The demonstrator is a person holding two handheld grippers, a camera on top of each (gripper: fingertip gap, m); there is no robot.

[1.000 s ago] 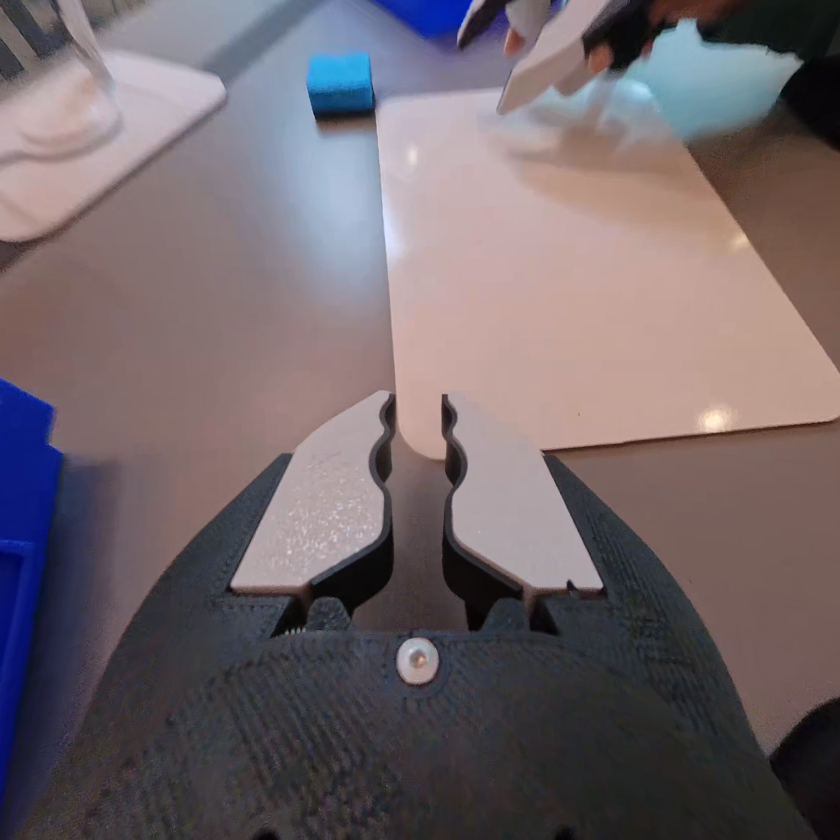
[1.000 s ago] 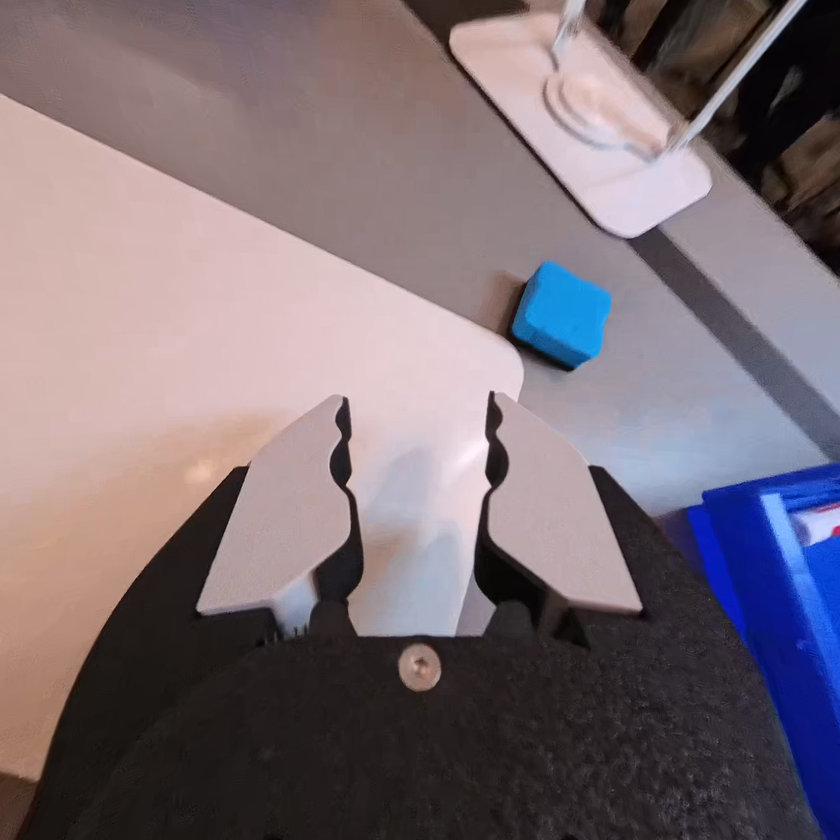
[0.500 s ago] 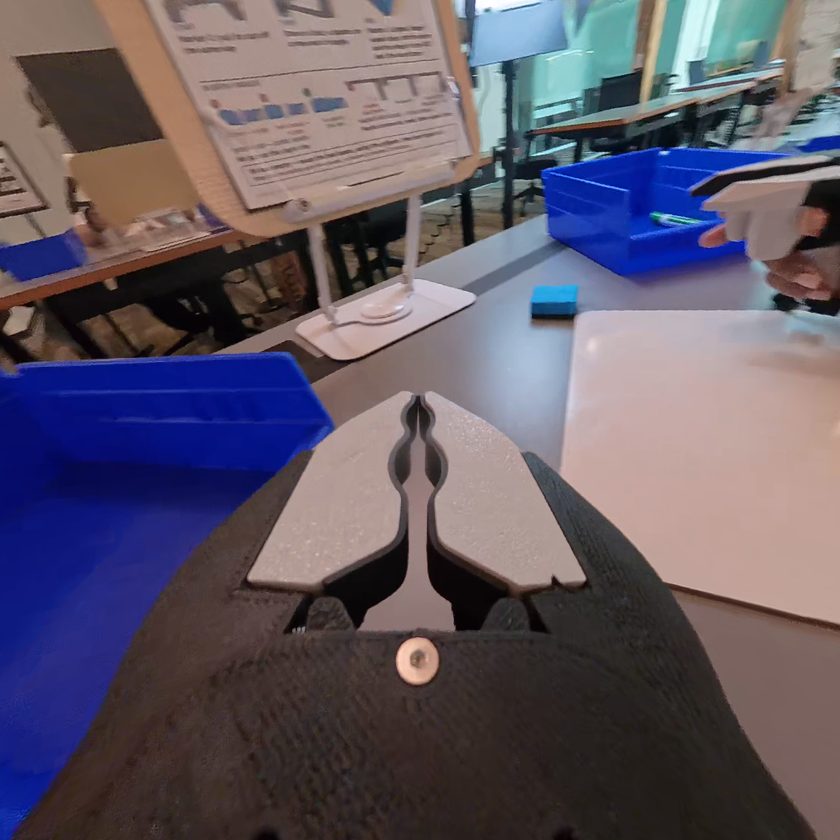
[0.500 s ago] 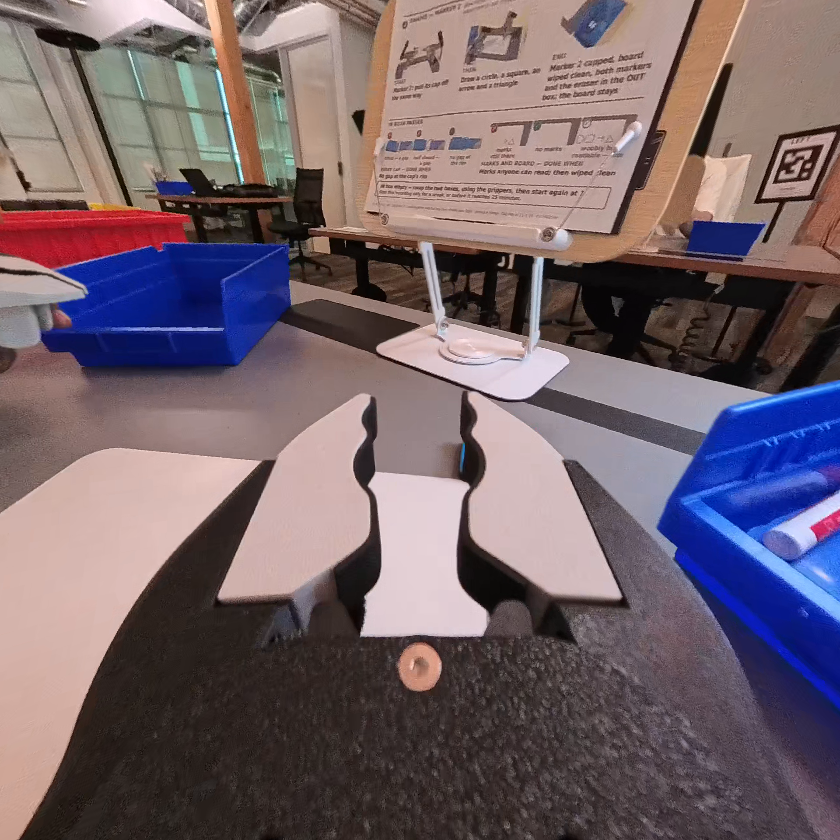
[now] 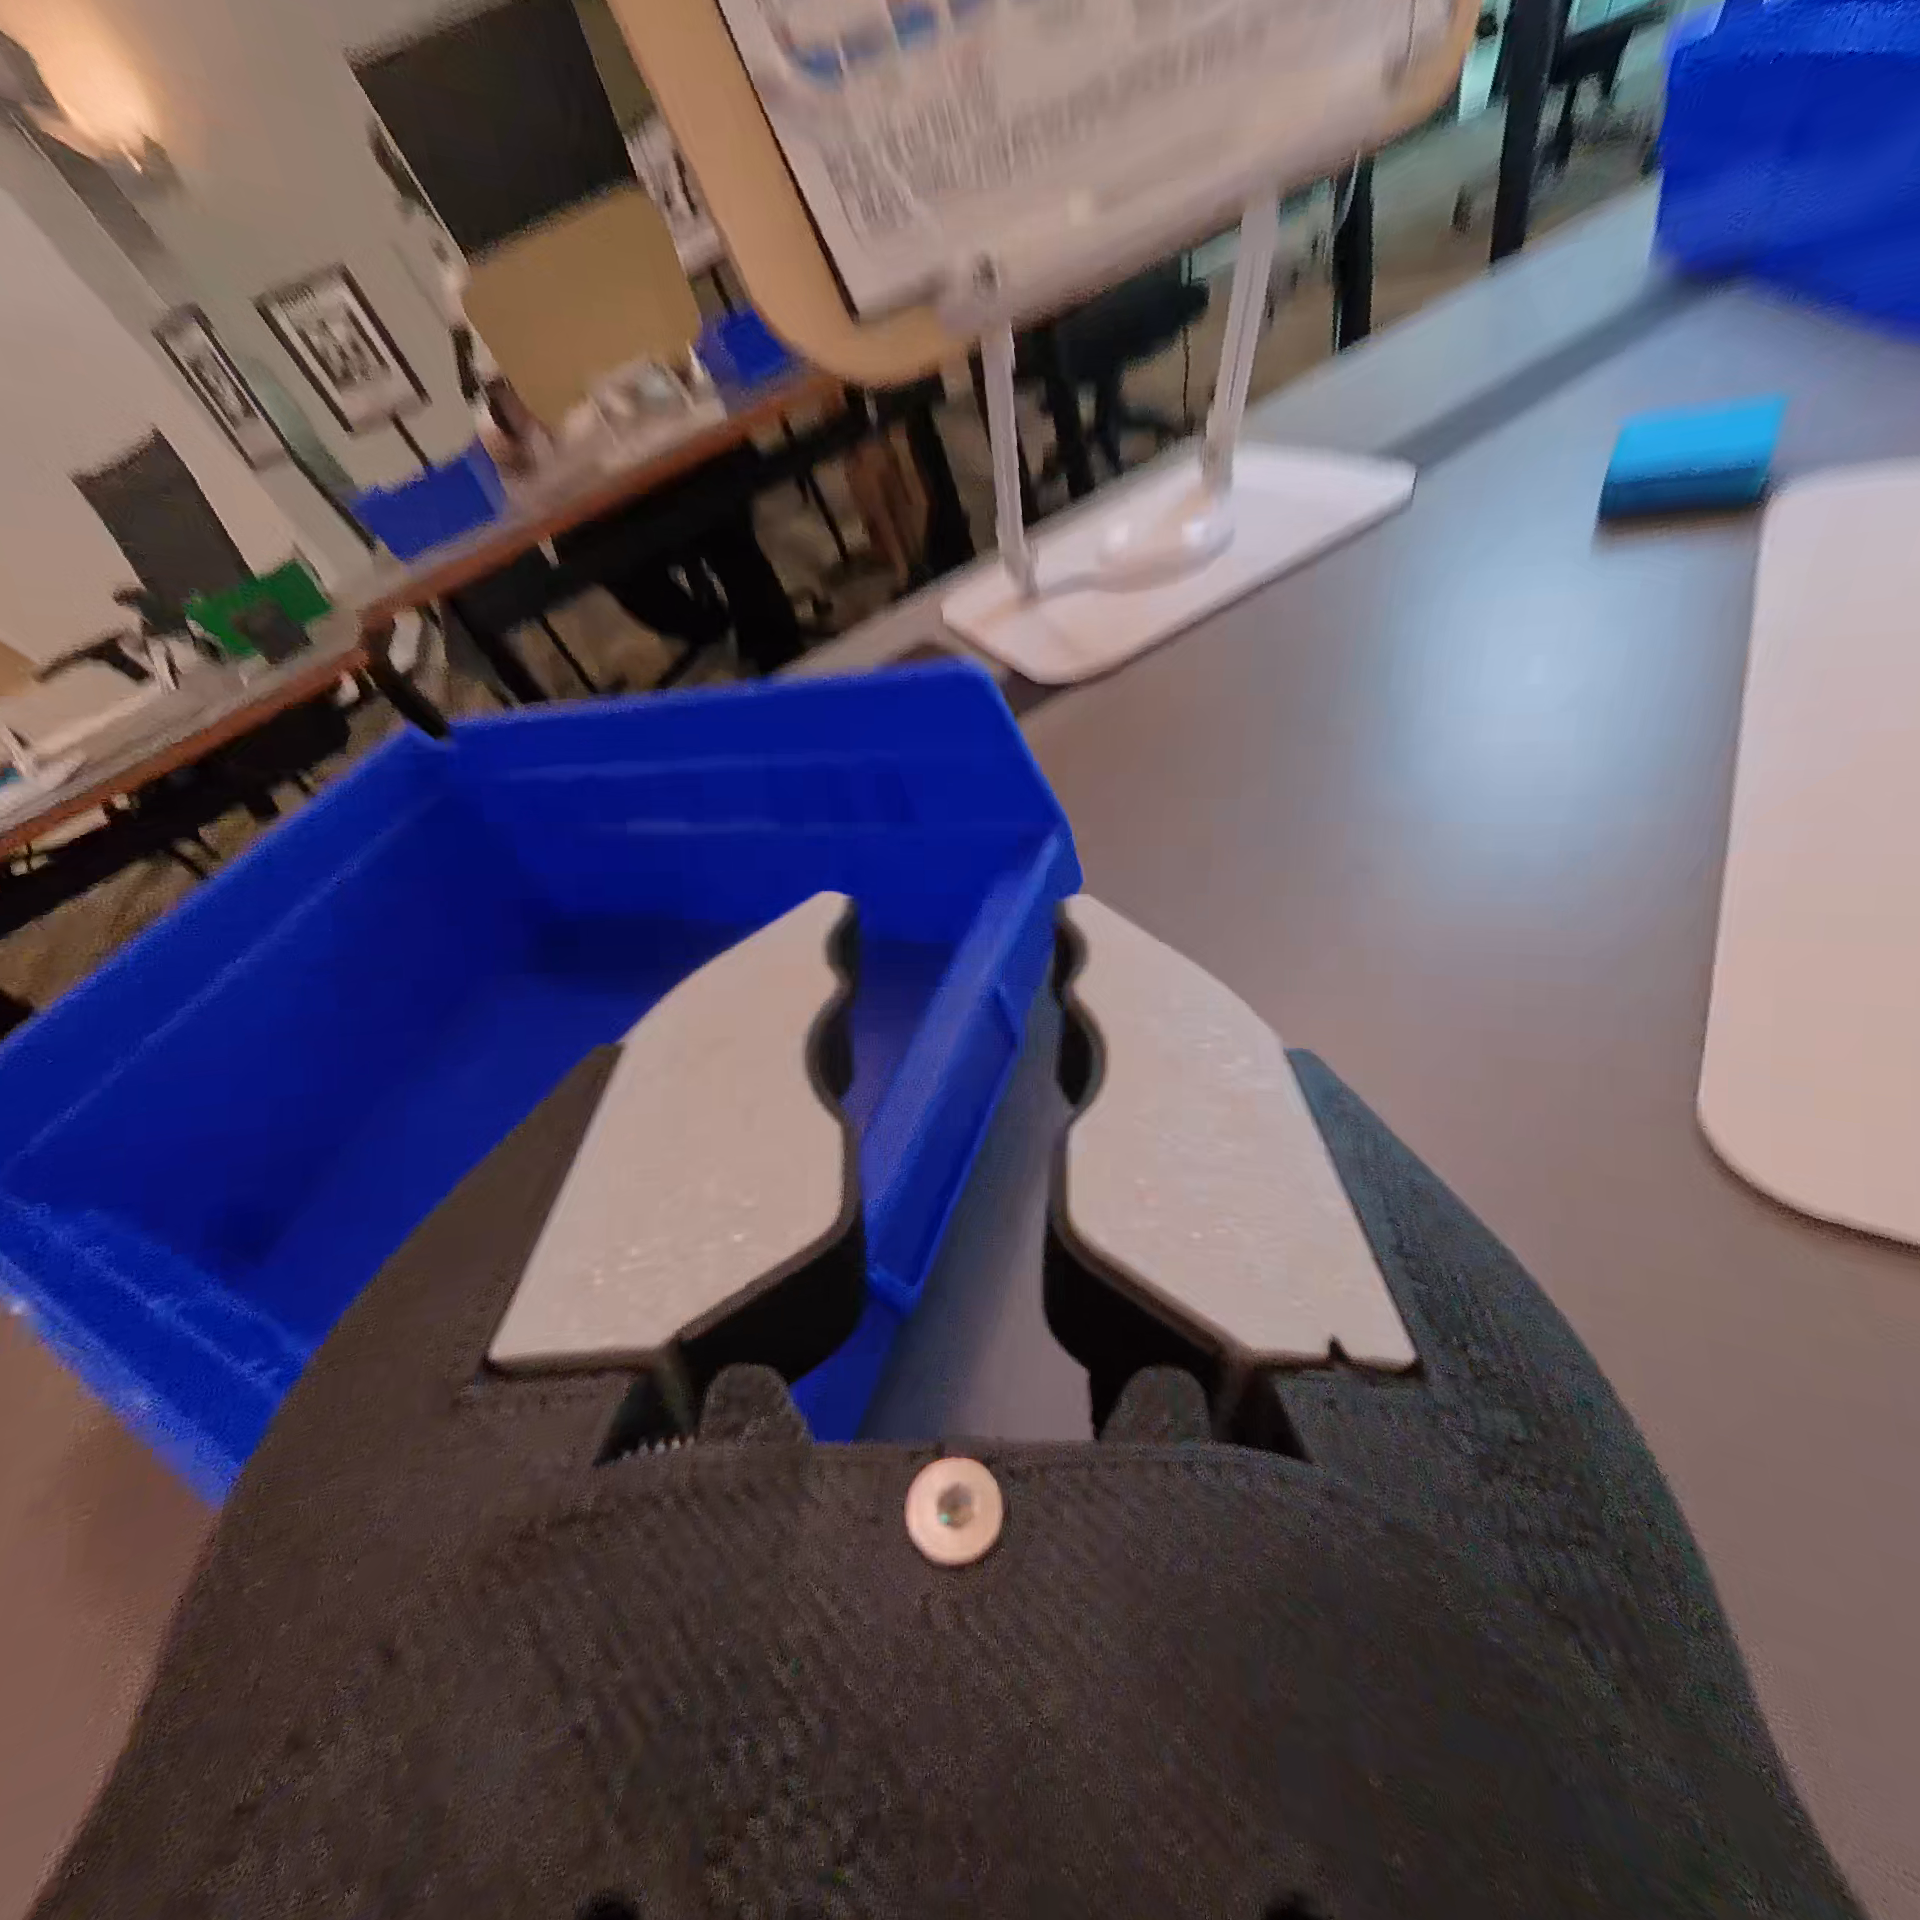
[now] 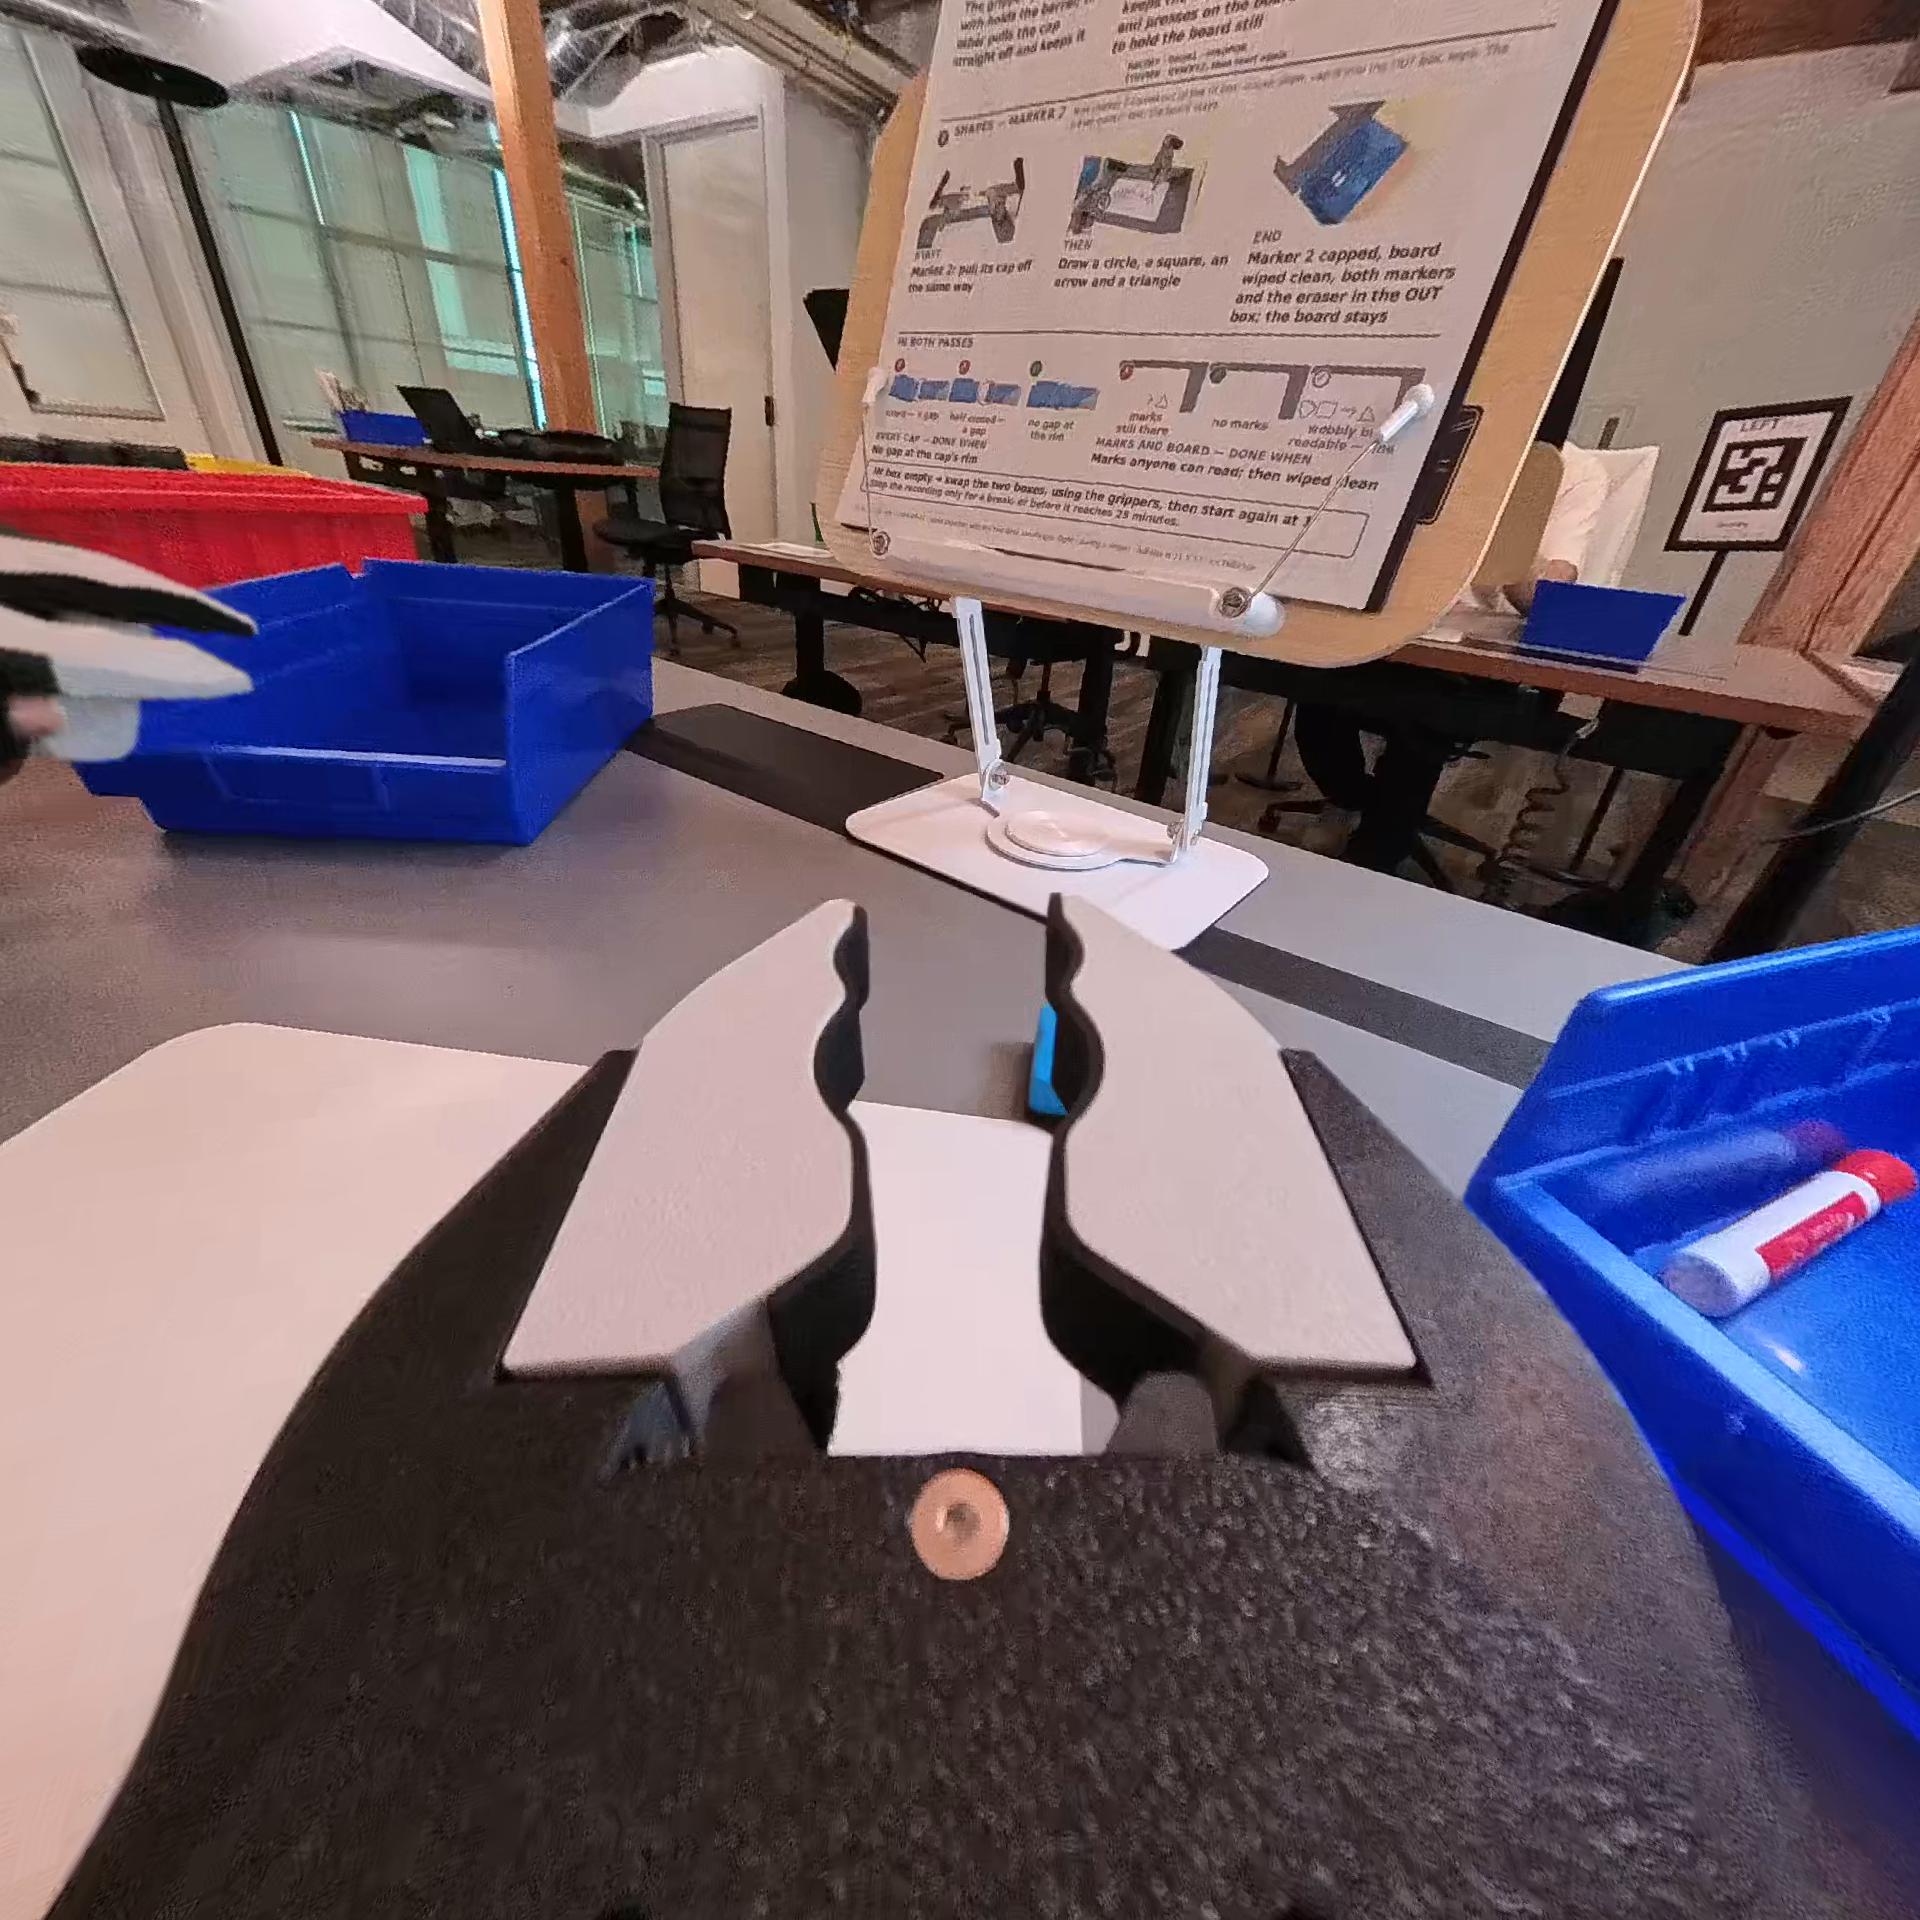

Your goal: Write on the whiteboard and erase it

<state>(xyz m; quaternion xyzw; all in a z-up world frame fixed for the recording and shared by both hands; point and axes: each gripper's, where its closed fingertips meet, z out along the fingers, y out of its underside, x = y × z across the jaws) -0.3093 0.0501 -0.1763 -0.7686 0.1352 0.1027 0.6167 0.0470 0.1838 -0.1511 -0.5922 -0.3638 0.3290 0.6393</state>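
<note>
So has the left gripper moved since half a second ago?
Yes. The left gripper has swung left: it now points over the blue bin's corner, and the whiteboard sits farther right.

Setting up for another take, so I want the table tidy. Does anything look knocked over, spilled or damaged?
Nothing stands out. The whiteboard lies flat and unmarked, the blue eraser sits just beyond its corner, a red marker lies in the blue bin, and the instruction stand is upright. Both claws are open and hold nothing.
</note>
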